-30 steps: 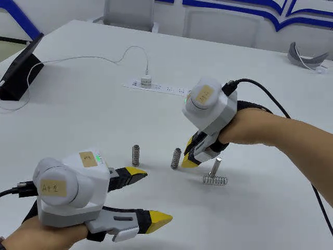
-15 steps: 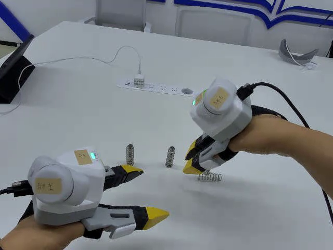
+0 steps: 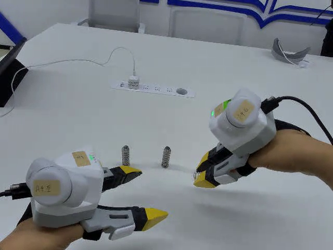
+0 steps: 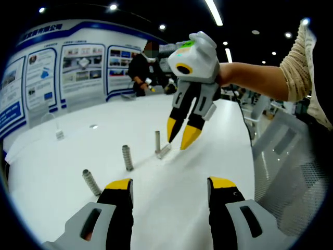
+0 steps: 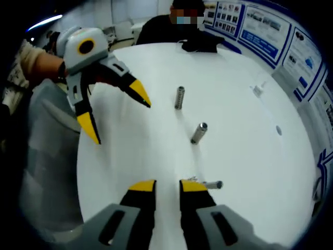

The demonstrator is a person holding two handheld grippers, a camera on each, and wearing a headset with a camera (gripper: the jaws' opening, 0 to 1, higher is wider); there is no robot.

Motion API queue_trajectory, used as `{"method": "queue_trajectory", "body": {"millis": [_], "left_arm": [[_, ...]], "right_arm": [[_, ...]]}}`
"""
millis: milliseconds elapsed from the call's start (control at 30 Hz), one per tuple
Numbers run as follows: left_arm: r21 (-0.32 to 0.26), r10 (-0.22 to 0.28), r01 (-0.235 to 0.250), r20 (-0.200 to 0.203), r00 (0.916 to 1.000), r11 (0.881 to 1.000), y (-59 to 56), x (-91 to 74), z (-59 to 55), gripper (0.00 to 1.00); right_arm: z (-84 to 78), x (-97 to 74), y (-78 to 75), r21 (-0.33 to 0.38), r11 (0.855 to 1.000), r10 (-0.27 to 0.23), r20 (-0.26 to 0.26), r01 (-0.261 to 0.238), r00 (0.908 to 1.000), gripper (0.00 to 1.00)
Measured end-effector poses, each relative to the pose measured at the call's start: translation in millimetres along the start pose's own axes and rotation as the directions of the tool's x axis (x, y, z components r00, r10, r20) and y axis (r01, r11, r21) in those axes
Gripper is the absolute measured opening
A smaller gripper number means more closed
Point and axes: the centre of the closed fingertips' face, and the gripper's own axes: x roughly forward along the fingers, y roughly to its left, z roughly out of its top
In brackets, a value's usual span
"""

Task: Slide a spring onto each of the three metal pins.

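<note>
Two metal pins stand upright on the white table, each with a spring on it: one pin [image 3: 125,155] [image 4: 91,181] [image 5: 180,97] on the left and a second pin [image 3: 166,156] [image 4: 127,157] [image 5: 199,132] in the middle. A third pin [image 4: 157,141] [image 5: 213,184] is bare, and a loose spring [image 4: 164,151] lies at its foot. My right gripper [image 3: 202,173] [image 4: 181,138] [image 5: 167,187] hovers low beside this pin, its jaws a little apart with nothing between them. My left gripper [image 3: 145,192] [image 4: 170,185] [image 5: 118,117] stands wide open near the table's front.
A power strip [image 3: 151,87] with a plugged-in charger and cable lies further back. A dark screen [image 3: 8,73] stands at the left edge, and a grey headband-like object [image 3: 289,52] at the far right. A person [image 5: 182,26] sits across the table.
My right gripper has dropped down and toward me, so it now covers the bare pin and loose spring in the head view. The left gripper has barely moved; the camera has shifted.
</note>
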Motion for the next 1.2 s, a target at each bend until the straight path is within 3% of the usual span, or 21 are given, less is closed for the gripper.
{"method": "queue_trajectory", "body": {"millis": [333,567,1200], "left_arm": [[0.004,-0.009,0.009,-0.001,1.0000,1.000,-2.7,1.5,1.3,0.58],[0.005,-0.009,0.009,-0.004,0.9999,1.000,-3.1,1.0,1.3,0.58],[-0.003,-0.002,0.002,-0.015,0.9999,1.000,-1.9,0.9,-1.5,0.56]], "right_arm": [[-23.3,-7.4,-14.4,0.064,0.997,-0.030,-0.011,0.031,0.9995,0.19],[-38.2,-2.1,-27.2,0.075,0.996,-0.047,-0.041,0.050,0.9981,0.18],[-45.4,20.5,-49.9,0.062,0.997,-0.032,-0.064,0.036,0.9974,0.17]]}}
